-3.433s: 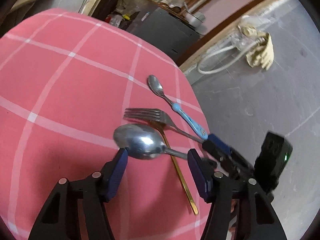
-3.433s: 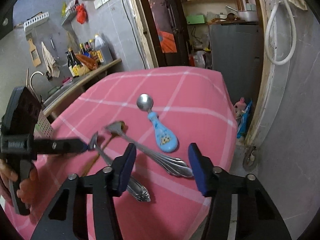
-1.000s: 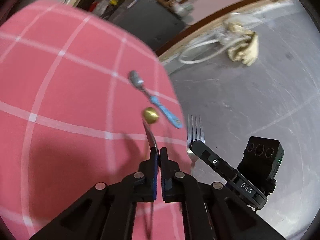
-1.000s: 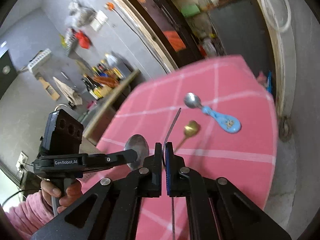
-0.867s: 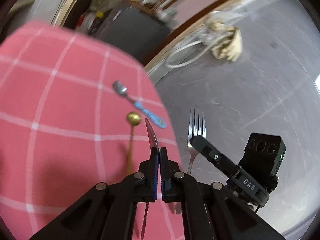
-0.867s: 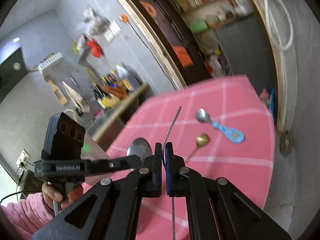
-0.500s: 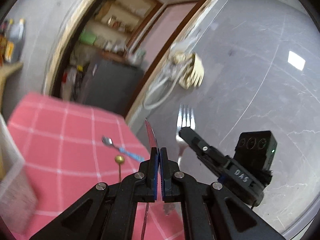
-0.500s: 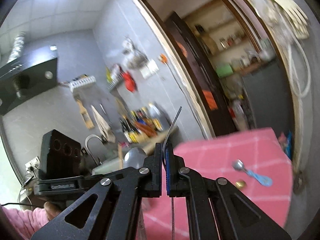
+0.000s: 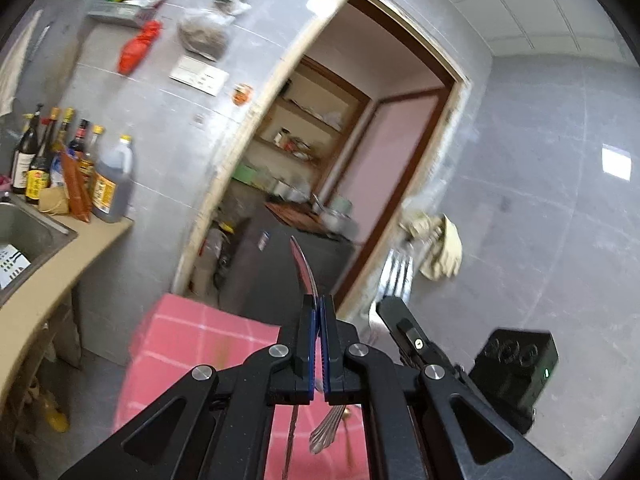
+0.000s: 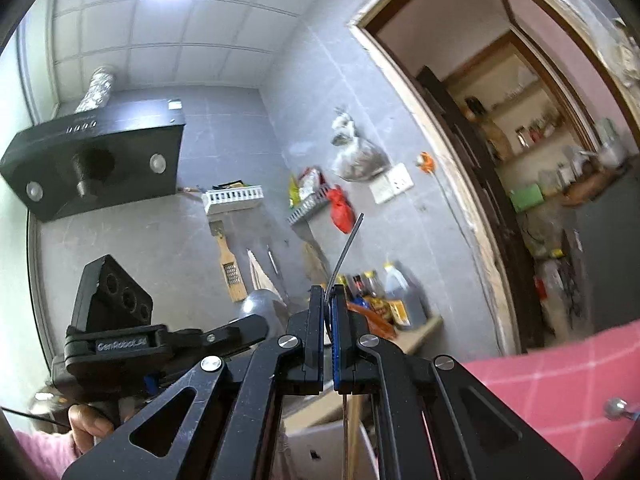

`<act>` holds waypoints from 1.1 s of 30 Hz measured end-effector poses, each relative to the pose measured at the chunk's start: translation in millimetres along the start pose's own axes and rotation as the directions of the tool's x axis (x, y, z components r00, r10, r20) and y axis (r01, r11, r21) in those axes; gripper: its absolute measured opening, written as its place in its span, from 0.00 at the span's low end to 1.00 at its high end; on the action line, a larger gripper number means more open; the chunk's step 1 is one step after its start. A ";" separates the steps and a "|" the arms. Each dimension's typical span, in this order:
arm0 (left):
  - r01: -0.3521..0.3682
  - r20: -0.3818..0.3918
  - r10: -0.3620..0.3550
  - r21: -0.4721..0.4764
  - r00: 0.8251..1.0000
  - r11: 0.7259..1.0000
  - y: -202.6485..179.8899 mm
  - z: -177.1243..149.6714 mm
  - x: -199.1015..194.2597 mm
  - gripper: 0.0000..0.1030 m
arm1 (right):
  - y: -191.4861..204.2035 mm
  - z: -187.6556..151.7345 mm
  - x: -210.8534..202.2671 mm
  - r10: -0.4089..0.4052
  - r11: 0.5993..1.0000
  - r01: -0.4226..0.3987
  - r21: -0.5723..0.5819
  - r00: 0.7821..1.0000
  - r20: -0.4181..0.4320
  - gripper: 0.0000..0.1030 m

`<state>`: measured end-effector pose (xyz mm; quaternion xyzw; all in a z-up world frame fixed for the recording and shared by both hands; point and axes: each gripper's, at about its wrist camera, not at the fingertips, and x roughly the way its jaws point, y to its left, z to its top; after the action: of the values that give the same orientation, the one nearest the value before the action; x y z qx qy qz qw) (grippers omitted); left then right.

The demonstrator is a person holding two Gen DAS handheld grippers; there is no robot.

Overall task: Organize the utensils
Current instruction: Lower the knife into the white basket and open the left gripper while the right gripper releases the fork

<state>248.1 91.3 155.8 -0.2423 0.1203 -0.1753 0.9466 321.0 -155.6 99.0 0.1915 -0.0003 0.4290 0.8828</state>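
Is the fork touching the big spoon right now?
Apart. In the left wrist view the fork, held in the right tool, stands clear of the spoon clamped in the left tool, with wall visible between them.

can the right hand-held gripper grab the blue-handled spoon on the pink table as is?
Probably not: the right hand-held gripper is shut on a fork and raised off the table, with the small spoon far off to its side.

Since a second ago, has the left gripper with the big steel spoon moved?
Yes. The left gripper, shut on the large steel spoon, has risen and tilted up: the pink checked tablecloth that filled its view now sits low, beneath the wooden doorway.
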 end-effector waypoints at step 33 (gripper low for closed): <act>-0.079 -0.029 0.084 0.119 0.996 0.990 52.0 -62.8 11.1 0.03 | 9.5 -55.3 17.4 -0.070 0.984 0.034 -0.174 0.977 -0.203 0.04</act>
<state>252.8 103.5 74.6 -0.1778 0.1357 -0.1474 0.9635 315.8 -118.4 53.9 0.0697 0.0609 0.4218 0.9019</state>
